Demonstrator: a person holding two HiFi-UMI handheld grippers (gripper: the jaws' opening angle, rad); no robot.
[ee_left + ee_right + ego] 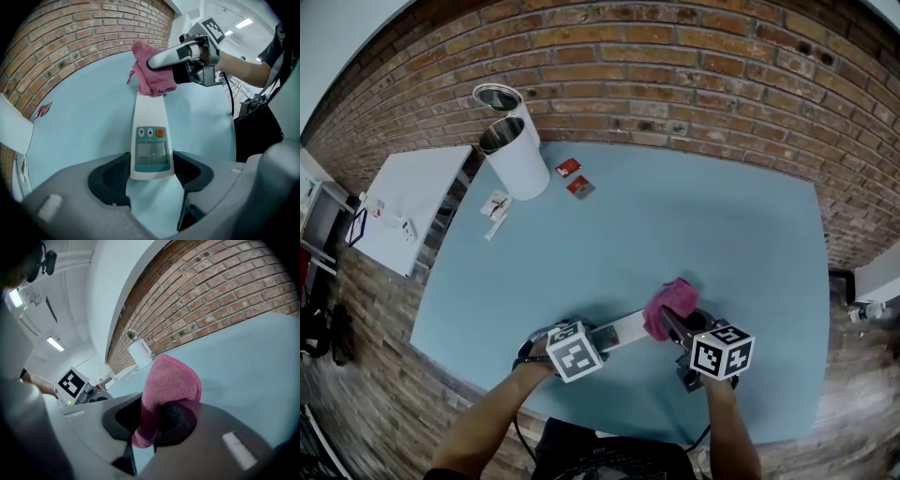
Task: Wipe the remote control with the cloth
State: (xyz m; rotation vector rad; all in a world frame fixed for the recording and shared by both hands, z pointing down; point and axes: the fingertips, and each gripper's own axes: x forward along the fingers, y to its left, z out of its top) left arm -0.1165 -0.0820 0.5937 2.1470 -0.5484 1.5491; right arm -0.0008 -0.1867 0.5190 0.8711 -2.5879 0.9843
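The remote control (151, 126), pinched by the left tongs (151, 178), is pointed lengthwise at the cloth (152, 77) clamped in the right tongs (150, 423)

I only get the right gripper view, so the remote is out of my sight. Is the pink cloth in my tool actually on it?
Observer: Yes. The left gripper view shows the pink cloth bunched over the far end of the white remote control, which lies face up on the table.
Operator: Is anything holding the remote in place while I wipe?
Observer: The left tool is closed on its near end, the display end, with one pad against each long side.
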